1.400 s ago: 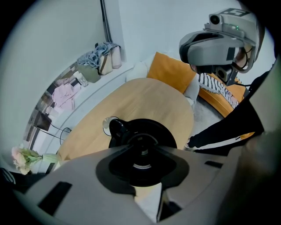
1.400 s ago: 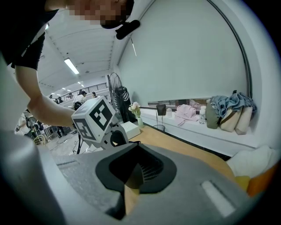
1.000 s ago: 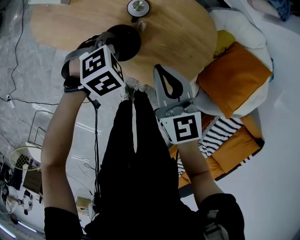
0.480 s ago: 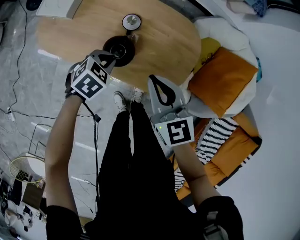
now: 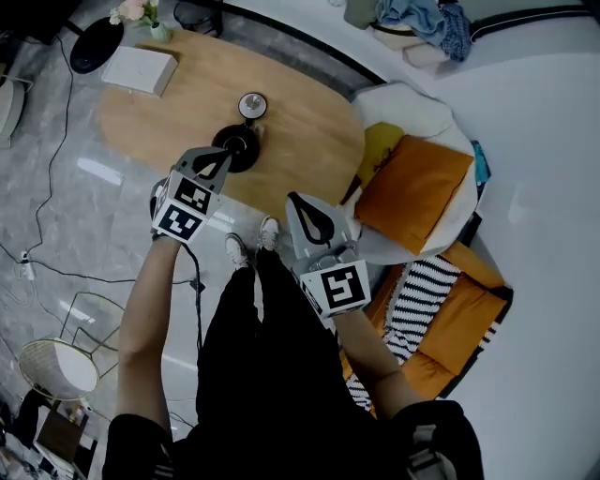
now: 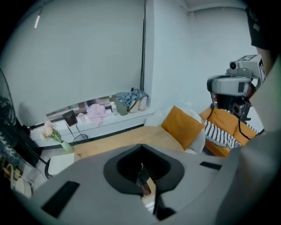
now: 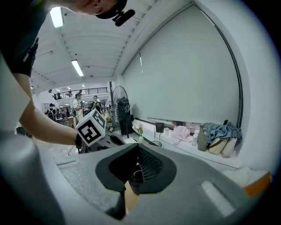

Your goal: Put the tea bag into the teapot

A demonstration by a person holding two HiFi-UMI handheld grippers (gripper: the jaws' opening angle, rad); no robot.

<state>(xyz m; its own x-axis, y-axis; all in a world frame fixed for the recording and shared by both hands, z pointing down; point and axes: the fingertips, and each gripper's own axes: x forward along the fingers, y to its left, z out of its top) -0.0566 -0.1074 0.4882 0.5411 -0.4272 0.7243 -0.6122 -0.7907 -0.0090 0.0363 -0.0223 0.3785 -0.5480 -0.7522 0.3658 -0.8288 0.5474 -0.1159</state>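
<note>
Both grippers are up in front of the person, who's standing at the edge of an oval wooden table point(image 5: 309, 122).

- The left gripper point(image 5: 223, 156) has its jaws closed tip to tip. I can't see it gripping anything. Its own view only shows a thin tan and brownish sliver through the gap, and I can't tell what that is.
- The right gripper point(image 5: 296, 199) is also pinched closed with nothing held. It sits off the table edge, above the person's shoes point(image 5: 268, 232).

The black teapot point(image 5: 242, 141) sits on the table with its top open. In the head view the left gripper's tip lines up with the teapot's near edge, but I can't tell how high above it the gripper is. A round lid point(image 5: 251, 105) lies on the table just beyond the teapot. I honestly can't pick out the tea bag in any view.

Further back on the table there's a white box point(image 5: 139, 70) and a small vase of flowers point(image 5: 142, 13). To the right of the table is a seat with an orange cushion point(image 5: 412, 192) and a black and white striped cloth point(image 5: 417, 300). In the right gripper view, the left gripper's marker cube point(image 7: 91, 127) shows off to the left.
</note>
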